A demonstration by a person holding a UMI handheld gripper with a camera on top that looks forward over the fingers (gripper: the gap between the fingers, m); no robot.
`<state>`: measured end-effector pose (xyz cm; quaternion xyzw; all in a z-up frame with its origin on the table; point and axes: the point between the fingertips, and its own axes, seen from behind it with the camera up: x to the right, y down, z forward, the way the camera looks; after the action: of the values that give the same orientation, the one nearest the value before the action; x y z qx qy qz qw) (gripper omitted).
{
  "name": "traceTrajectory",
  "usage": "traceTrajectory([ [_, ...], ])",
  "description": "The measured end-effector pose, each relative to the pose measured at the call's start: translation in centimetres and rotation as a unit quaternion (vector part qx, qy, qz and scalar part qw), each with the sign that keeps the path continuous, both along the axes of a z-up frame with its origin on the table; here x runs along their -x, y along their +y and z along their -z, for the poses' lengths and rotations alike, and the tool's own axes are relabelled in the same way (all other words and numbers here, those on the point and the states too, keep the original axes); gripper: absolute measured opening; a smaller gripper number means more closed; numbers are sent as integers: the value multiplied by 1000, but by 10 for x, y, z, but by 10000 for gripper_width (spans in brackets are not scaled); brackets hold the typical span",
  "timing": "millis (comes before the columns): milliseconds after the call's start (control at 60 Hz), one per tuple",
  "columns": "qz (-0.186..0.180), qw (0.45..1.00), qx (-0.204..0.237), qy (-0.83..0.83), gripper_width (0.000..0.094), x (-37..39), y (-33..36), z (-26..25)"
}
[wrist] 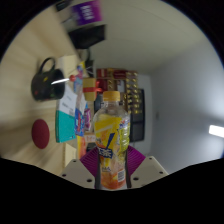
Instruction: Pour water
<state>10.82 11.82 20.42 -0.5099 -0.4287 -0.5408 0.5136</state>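
Yellow-labelled bottle (112, 140) sits clamped between both pads of the gripper (113, 168), lifted and tilted over the table (40, 60), with a black bag (47, 80) and red disc (42, 133) beyond it.

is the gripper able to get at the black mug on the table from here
Probably not right away. The gripper looks shut on a yellow bottle, so its fingers are taken. The black mug stands well beyond them on the table, and the bottle would need setting down first.
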Motion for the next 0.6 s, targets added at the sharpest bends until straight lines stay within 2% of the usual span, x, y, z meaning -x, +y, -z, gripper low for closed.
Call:
traceTrajectory([
  [167, -3, 966, 6, -260, 352, 45, 36, 9],
  [267, -11, 925, -14, -379, 353, 67, 46, 11],
  [483, -14, 898, -5, -440, 355, 77, 51, 9],
  [600, -20, 903, 0, -430, 356, 76, 53, 11],
])
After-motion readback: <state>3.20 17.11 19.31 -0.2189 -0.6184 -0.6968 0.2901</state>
